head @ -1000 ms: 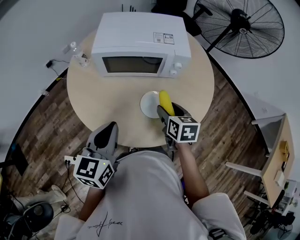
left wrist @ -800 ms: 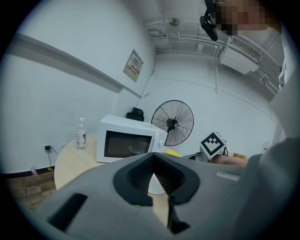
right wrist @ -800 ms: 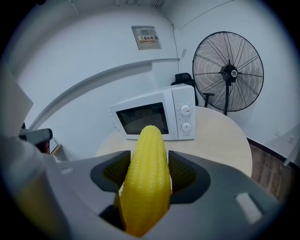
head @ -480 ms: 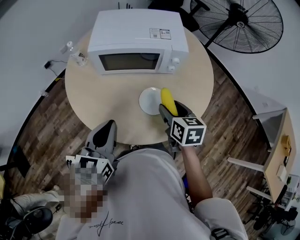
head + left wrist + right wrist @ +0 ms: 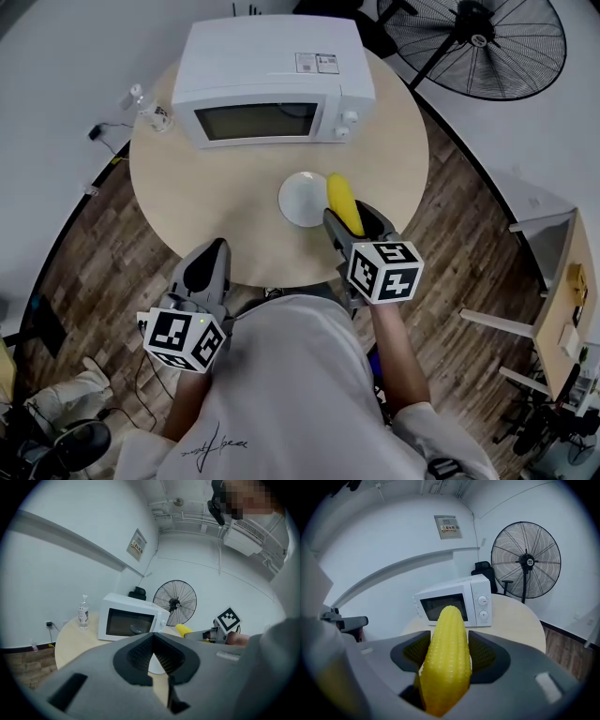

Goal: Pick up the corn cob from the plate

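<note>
Since the earlier head view my right gripper (image 5: 349, 216) has come up and drifted a little toward the lower right of the frame, carrying the corn cob (image 5: 343, 201) with it. The cob used to lie over the right rim of the plate (image 5: 296, 199); now it shows just beside that rim, lifted off it, and the plate has stayed where it was. My left gripper (image 5: 152, 638) has not stirred. Nearest to me, at the lower left of the head view, that left gripper hangs over the near edge of the round table (image 5: 216, 197), its dark pads meeting at the tips with nothing between them. At the lower middle right, my right gripper is clamped on the cob: in the right gripper view both ribbed pads press against the yellow kernels on either side, and the cob stands up out of the jaws, blunt end toward the far side of the table. Just beyond the jaws the white plate sits bare at the middle of the table. Farther on, at the upper middle, stands the white microwave (image 5: 267, 80) with its door shut, and a small clear bottle (image 5: 150, 108) stands by its left corner. Beyond the table, in the upper right corner, a big black fan (image 5: 478, 42) stands on the floor.
</note>
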